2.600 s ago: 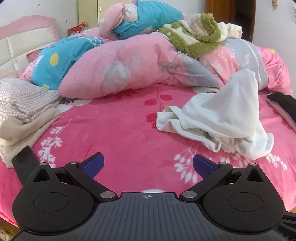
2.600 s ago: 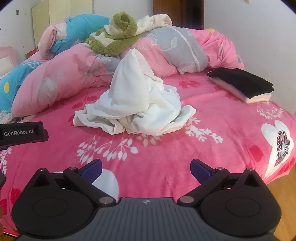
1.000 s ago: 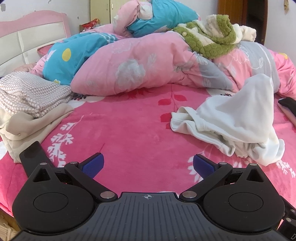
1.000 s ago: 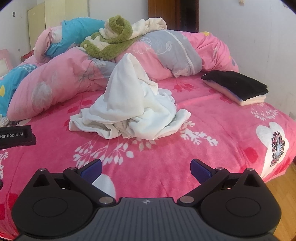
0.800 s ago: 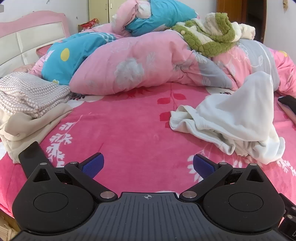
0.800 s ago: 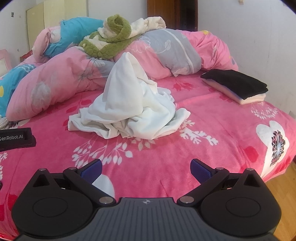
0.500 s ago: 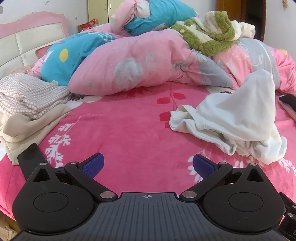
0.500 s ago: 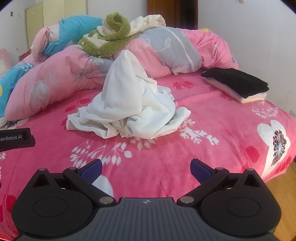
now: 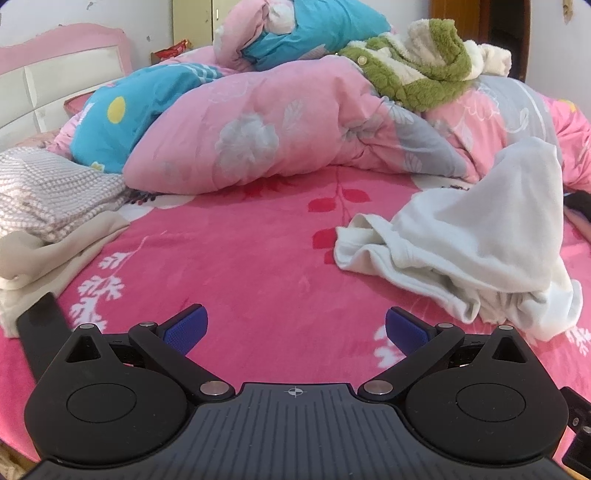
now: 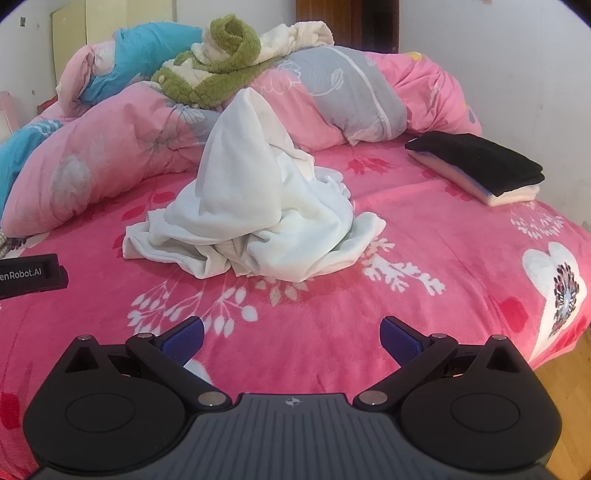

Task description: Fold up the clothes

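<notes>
Right gripper [image 10: 291, 334], jaws spread, empty: I see crumpled white garment [image 10: 258, 214] dead ahead, long axis left-right; left gripper [image 9: 295, 326], likewise spread, has it far-right.

A bedroom in a home; a bed [image 10: 443, 295] fills both views, covered by a bright pink floral blanket; a padded pink and white headboard [image 9: 55, 85] stands at its far end; a rolled pink and grey quilt [image 9: 258, 140] and a blue quilt [image 10: 147, 51] are heaped across it; loose clothes [image 10: 258, 221] and a folded pile [image 10: 480, 166] lie on the blanket; a pale wardrobe [image 9: 192, 18], a dark wooden door [image 10: 369, 22], white walls and a strip of wooden floor [image 10: 569, 387] enclose the scene.
</notes>
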A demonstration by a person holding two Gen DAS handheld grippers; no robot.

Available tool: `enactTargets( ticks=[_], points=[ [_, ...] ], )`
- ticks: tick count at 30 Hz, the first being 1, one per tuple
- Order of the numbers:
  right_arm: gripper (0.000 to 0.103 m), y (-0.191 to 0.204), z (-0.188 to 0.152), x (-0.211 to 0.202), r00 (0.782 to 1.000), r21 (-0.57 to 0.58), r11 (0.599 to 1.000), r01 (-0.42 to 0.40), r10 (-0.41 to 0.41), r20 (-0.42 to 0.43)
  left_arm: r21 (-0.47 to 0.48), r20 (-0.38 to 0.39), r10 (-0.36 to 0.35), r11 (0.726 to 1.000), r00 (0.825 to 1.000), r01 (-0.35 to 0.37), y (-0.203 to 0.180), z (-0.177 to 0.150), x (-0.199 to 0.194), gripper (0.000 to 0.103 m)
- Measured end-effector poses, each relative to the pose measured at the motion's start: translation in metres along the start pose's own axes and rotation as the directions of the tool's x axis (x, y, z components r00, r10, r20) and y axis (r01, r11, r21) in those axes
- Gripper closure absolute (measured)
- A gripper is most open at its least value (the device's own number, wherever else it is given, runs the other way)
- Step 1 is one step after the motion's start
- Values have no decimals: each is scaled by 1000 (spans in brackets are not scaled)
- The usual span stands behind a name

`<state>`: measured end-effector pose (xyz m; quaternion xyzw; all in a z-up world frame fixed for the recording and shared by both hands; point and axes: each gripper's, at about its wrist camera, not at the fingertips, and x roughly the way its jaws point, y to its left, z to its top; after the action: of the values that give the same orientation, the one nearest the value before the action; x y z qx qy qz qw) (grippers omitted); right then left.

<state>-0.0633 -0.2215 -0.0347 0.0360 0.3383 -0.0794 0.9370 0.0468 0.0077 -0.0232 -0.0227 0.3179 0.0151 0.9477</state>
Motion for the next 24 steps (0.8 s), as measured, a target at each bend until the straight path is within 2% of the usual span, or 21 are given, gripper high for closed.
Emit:
enactTargets(
  ticks=[5, 8, 10, 13, 17, 19, 21, 23, 24],
  points=[
    [0, -12, 9, 9, 998, -8, 1000, -3, 4, 60, 0, 41, -55, 998, 998, 55, -1, 4, 17, 0],
    [0, -23, 21, 11, 988, -6, 1000, -20, 20, 156, 7, 63, -82, 997, 995, 82, -3, 7, 29, 0],
    [0, -29, 31, 13, 972, -16, 999, -32, 35, 234, 25, 75, -108, 994, 991, 107, -6, 10, 41, 0],
    [0, -31, 48, 22, 946, -72, 997, -33, 54, 319, 63, 59, -137, 989, 989, 133, -13, 10, 59, 0],
    [0, -26, 67, 41, 927, -157, 982, -106, 154, 342, 101, -13, -184, 978, 983, 184, -21, 2, 80, 6],
    [0, -19, 74, 54, 923, -203, 970, -130, 194, 334, 102, -40, -208, 972, 977, 211, -24, -3, 88, 11],
    [0, -11, 78, 68, 921, -251, 958, -139, 219, 323, 106, -62, -228, 967, 972, 234, -29, -8, 95, 27],
    [0, -2, 82, 84, 926, -285, 948, -140, 227, 301, 107, -79, -252, 960, 965, 259, -34, -10, 103, 33],
    [1, 2, 83, 91, 929, -295, 944, -146, 233, 287, 110, -79, -261, 957, 962, 269, -37, -11, 107, 39]
  ],
)
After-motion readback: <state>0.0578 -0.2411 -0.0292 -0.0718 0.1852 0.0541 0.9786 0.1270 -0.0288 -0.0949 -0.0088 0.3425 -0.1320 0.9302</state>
